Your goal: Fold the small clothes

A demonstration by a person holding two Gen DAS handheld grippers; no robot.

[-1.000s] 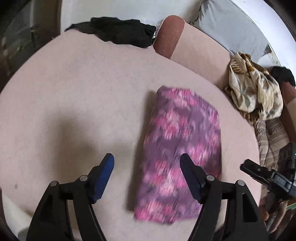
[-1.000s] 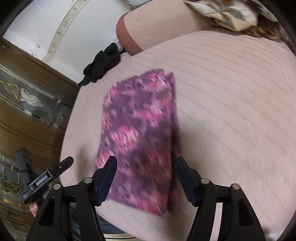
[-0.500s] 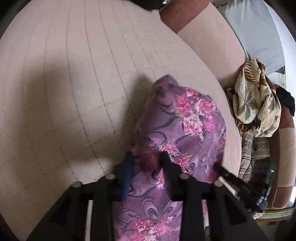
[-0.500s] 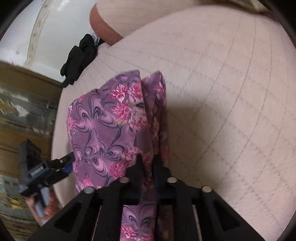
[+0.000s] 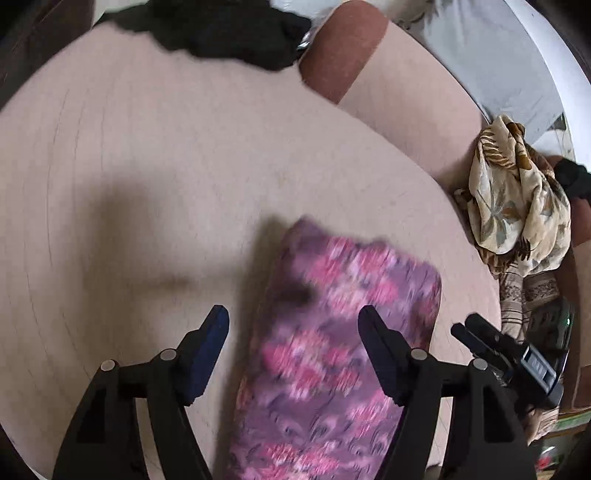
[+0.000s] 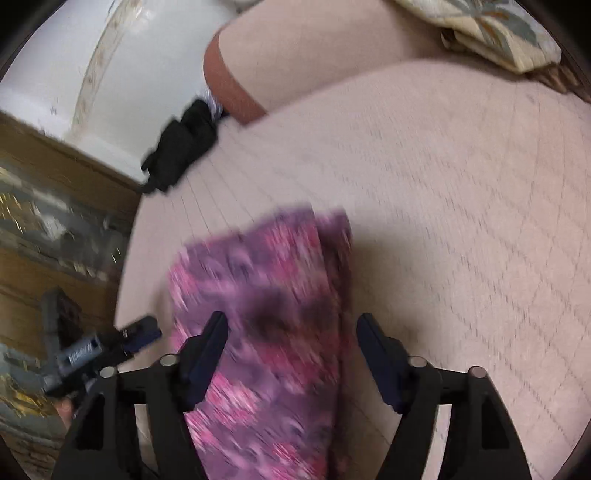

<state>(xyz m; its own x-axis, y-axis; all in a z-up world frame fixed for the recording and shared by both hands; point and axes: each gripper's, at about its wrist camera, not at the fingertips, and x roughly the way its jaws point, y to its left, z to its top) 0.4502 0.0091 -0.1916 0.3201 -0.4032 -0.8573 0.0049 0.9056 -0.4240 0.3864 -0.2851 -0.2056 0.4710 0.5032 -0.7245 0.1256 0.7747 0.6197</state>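
Note:
A purple and pink floral cloth (image 5: 332,332), folded into a narrow rectangle, lies on the pale pink quilted surface (image 5: 147,166). It also shows in the right wrist view (image 6: 273,317). My left gripper (image 5: 293,325) is open and empty, raised over the cloth's left edge. My right gripper (image 6: 291,332) is open and empty, raised over the cloth's right part. Each gripper shows at the edge of the other's view: the right gripper (image 5: 506,354) and the left gripper (image 6: 99,350). Both views are blurred by motion.
A black garment (image 5: 221,29) lies at the far edge, also in the right wrist view (image 6: 181,147). A beige leaf-print cloth (image 5: 517,192) is heaped at the right. A brown-ended bolster (image 5: 343,48) lies behind. Wooden panelling (image 6: 44,229) stands at the left.
Both grippers were shut on the cloth's near end half a second ago. They have opened, let go and pulled back up; the cloth lies shorter, folded.

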